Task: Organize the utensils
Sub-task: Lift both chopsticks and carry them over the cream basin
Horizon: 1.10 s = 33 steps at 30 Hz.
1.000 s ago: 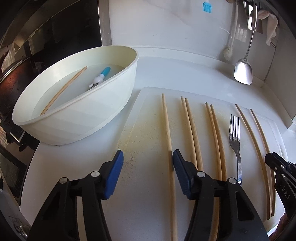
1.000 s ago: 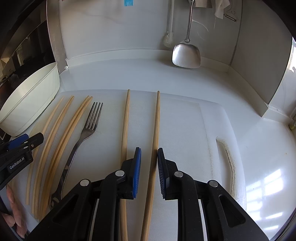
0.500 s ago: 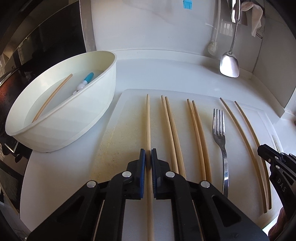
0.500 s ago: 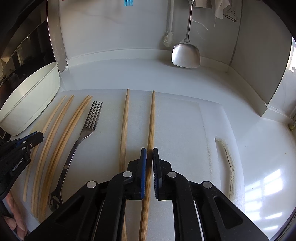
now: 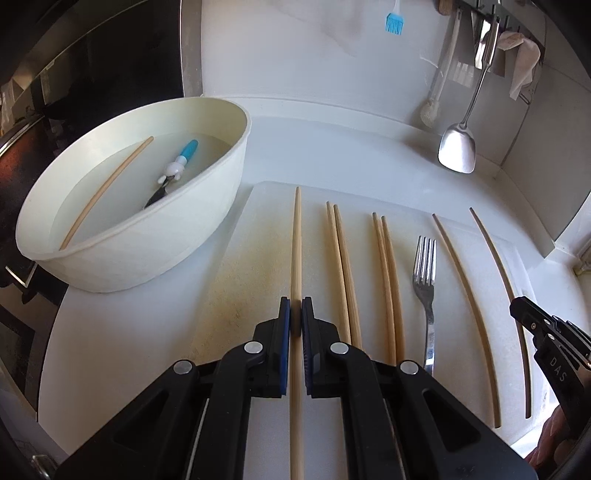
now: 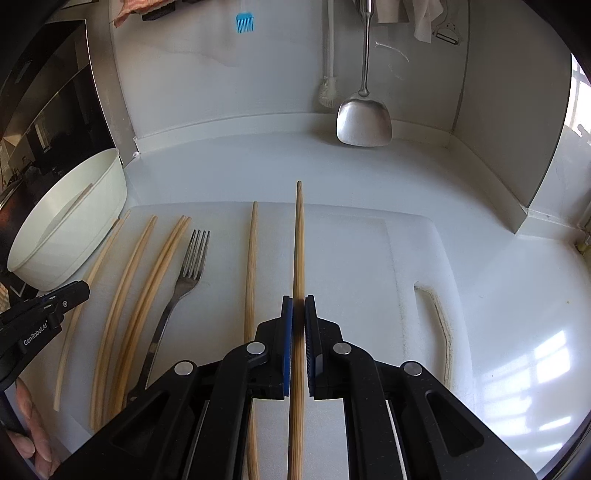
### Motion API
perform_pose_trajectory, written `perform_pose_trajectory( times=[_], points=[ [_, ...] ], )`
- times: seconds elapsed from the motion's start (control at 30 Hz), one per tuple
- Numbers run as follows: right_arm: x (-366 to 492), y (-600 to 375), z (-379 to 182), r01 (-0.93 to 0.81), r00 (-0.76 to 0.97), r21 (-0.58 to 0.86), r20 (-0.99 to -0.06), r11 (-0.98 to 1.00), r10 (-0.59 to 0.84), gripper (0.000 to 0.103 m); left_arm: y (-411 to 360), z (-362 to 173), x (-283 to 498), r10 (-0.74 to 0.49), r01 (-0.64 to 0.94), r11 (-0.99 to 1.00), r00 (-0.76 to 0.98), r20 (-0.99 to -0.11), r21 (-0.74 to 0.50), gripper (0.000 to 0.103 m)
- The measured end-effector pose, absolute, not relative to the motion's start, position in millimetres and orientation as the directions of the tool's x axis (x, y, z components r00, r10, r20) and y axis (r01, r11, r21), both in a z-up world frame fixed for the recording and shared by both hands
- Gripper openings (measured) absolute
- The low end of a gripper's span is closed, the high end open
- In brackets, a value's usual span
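Several wooden chopsticks and a metal fork [image 5: 424,280] lie in rows on a white cutting board [image 5: 229,302]. My left gripper [image 5: 295,314] is shut on the leftmost chopstick [image 5: 296,240], gripping it near its middle. In the right wrist view my right gripper [image 6: 298,312] is shut on the rightmost chopstick [image 6: 299,240], whose far tip reaches past the board's [image 6: 369,258] far edge. Its neighbour chopstick [image 6: 252,266] lies just left, then the fork [image 6: 184,280]. Each gripper shows at the edge of the other's view: the right gripper [image 5: 546,332], the left gripper [image 6: 44,314].
A white bowl [image 5: 207,206] with water stands left of the board, holding one chopstick [image 5: 107,188] and a blue-handled utensil [image 5: 181,162]. A steel spatula [image 5: 456,147], a white brush [image 5: 430,110] and a blue silicone brush [image 5: 393,22] hang on the back wall. A wall corner rises at the right.
The left gripper swung onto the leftmost chopstick and closed on it. The right gripper closed on the rightmost chopstick, which now sits straight between its pads with its tip higher in the picture.
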State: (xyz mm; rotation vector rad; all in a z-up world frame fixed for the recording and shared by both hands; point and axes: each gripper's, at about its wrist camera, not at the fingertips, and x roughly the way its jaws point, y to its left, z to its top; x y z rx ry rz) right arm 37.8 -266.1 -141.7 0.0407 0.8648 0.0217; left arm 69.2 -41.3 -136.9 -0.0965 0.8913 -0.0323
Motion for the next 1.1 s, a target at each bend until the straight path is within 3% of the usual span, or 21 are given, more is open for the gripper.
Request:
perform_pose_trajectory(
  times=[0.33, 0.6, 0.77, 1.1],
  points=[
    [39, -241, -60, -0.104, 0.712, 0.116, -0.685, 0.988, 0.156, 0.006, -10, -46, 59, -0.028, -0.086, 0.989, 0.68, -0.733, -0.118, 0.007],
    [62, -153, -12, -0.246, 0.711, 0.157, -0.641, 0.956, 0.288, 0.006, 78, -2, 64, 0.043, -0.186, 0.974, 0.717, -0.696, -0.132, 0.007],
    [94, -80, -14, -0.267, 0.689, 0.194, -0.647, 0.944, 0.328, 0.006, 143, -5, 89, 0.048, -0.183, 0.976, 0.712, -0.7, -0.119, 0.007],
    [152, 29, -62, -0.166, 0.597, 0.273, -0.737, 0.948, 0.317, 0.006, 218, -55, 157, -0.059, -0.055, 0.991, 0.627, -0.777, -0.119, 0.007]
  ],
)
